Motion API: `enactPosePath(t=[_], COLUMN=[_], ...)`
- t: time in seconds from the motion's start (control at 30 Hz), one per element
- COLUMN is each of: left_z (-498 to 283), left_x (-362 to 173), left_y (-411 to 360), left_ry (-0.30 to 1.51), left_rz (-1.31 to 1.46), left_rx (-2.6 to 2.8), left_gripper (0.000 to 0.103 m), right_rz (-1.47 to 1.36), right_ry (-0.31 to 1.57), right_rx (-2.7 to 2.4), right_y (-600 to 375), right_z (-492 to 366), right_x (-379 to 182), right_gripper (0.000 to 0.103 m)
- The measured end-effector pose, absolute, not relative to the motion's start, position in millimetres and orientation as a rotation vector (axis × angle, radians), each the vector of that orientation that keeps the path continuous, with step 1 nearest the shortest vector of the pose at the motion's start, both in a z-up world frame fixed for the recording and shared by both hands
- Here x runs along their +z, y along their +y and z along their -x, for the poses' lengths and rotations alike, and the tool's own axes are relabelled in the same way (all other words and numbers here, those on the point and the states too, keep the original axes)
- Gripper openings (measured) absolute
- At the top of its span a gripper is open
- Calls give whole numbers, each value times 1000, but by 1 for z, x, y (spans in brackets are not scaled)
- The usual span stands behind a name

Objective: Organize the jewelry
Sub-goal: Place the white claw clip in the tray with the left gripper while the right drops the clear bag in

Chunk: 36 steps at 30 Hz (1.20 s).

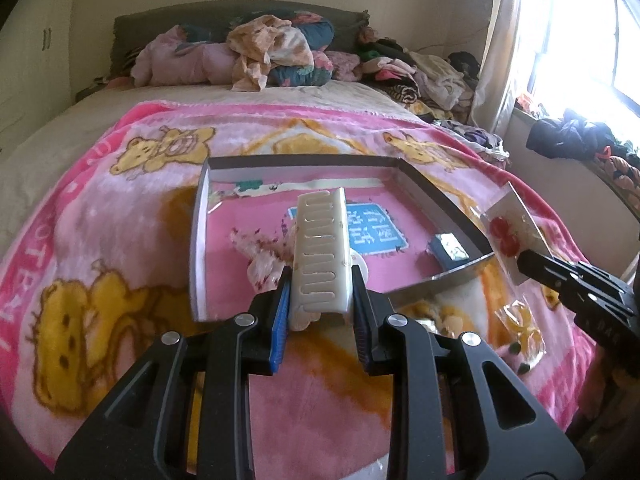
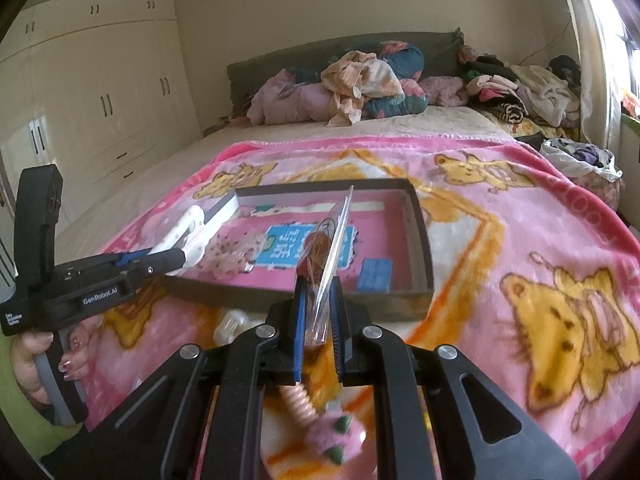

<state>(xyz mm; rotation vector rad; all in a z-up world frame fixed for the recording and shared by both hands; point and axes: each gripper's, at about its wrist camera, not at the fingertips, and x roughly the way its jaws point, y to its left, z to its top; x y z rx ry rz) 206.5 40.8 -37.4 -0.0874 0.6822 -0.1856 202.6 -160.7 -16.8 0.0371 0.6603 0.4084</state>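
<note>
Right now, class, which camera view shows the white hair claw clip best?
The left wrist view: the white hair claw clip fills the centre, teeth visible, between the left gripper's fingers. The right wrist view shows it side-on, small, at the left.

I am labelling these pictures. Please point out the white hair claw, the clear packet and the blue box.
white hair claw [image 1: 320, 252]: left wrist view, ribbed top.
clear packet [image 2: 326, 272]: right wrist view, middle, above the fingers.
blue box [image 2: 375, 275]: right wrist view, its lid.
</note>
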Motion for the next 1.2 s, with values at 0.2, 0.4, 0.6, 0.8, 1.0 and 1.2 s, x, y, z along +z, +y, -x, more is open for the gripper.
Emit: enactPosePath(t=[0.2, 0.4, 0.6, 0.8, 1.0, 1.2], left_z=[-224, -238, -254, -268, -279, -289], left_x=[-33, -34, -38, -43, -51, -60], left_y=[31, 22, 18, 11, 1, -4], left_ry=[682, 687, 707, 722, 740, 770], left_rz=[82, 70, 64, 41, 28, 19], left_rx=[-195, -199, -202, -208, -226, -239], left_gripper=[19, 19, 19, 19, 19, 19], right_rz=[-30, -22, -20, -23, -8, 12], right_ry=[650, 657, 671, 682, 700, 735], right_rx=[389, 377, 371, 366, 364, 369], right_y=[-167, -170, -172, -175, -175, -172], right_z=[-223, -240, -257, -279, -297, -314], right_x=[-13, -16, -22, -28, -35, -47], right_gripper=[11, 11, 11, 11, 11, 11])
